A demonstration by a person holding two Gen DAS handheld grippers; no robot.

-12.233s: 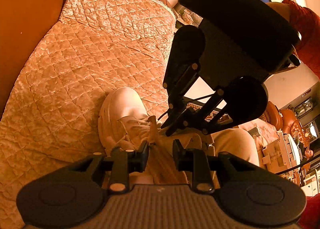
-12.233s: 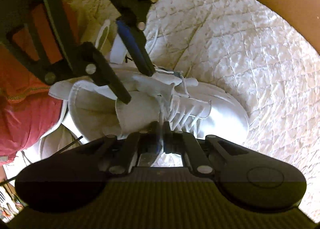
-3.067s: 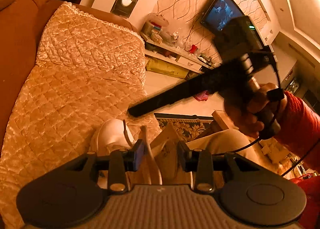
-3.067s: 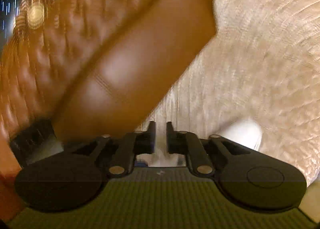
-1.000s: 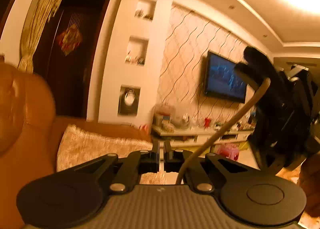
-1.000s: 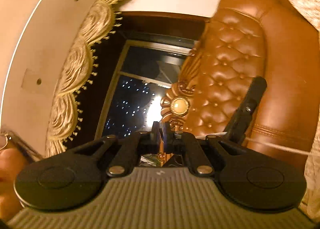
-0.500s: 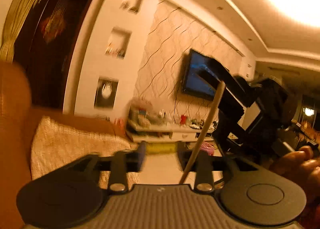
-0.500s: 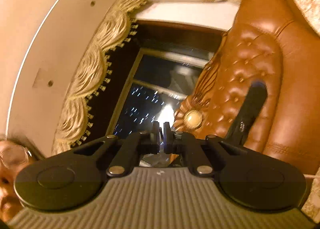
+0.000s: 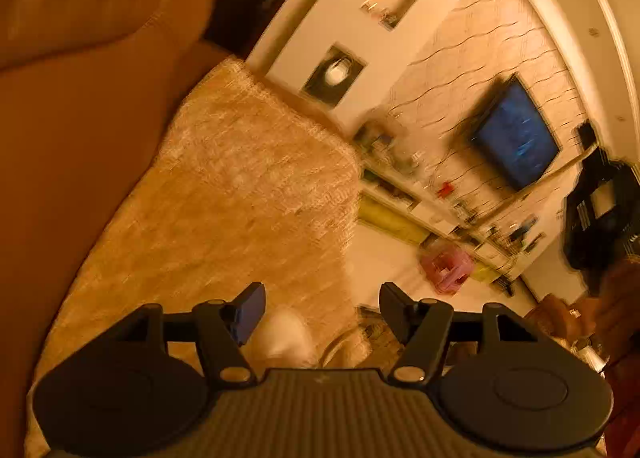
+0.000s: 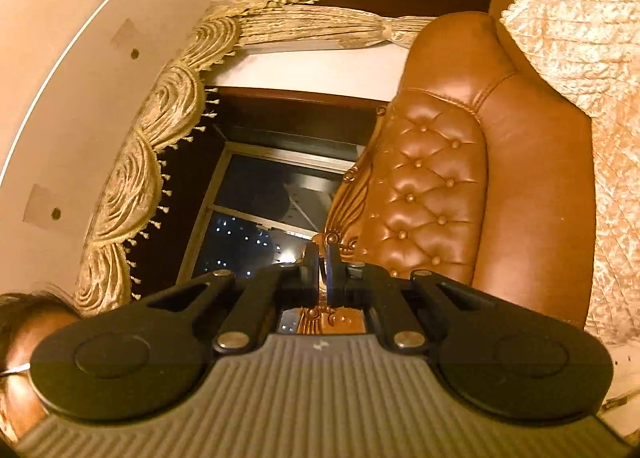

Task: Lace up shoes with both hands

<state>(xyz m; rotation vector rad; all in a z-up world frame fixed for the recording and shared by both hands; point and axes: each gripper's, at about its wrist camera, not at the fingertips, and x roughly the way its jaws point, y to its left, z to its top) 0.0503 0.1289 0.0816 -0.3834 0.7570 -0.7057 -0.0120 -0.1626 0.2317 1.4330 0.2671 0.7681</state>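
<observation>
The left wrist view is blurred by motion. My left gripper (image 9: 322,314) has its jaws wide apart and still opening, with nothing pressed between them. Past the gap lies the pale toe of the white shoe (image 9: 286,338) on the quilted sofa cover (image 9: 248,193). A pale loop of shoelace (image 9: 340,342) curves beside the toe. At the far right edge of this view is my right gripper (image 9: 600,209), a dark shape above a hand (image 9: 616,298). In the right wrist view the right gripper (image 10: 321,262) is shut and points up at the sofa back. Only a thin sliver shows between its pads.
A tufted brown leather sofa back (image 10: 432,193) and arm fill the right wrist view, with a dark window (image 10: 256,217) and fringed curtain behind. A person's head shows at the lower left edge. A wall TV (image 9: 516,145), a low shelf unit and a pink stool (image 9: 444,266) stand across the floor.
My left gripper let go of the lace and opened wide. It dropped and rolled, so it now looks down at the sofa cover and shoe. The right gripper stayed shut.
</observation>
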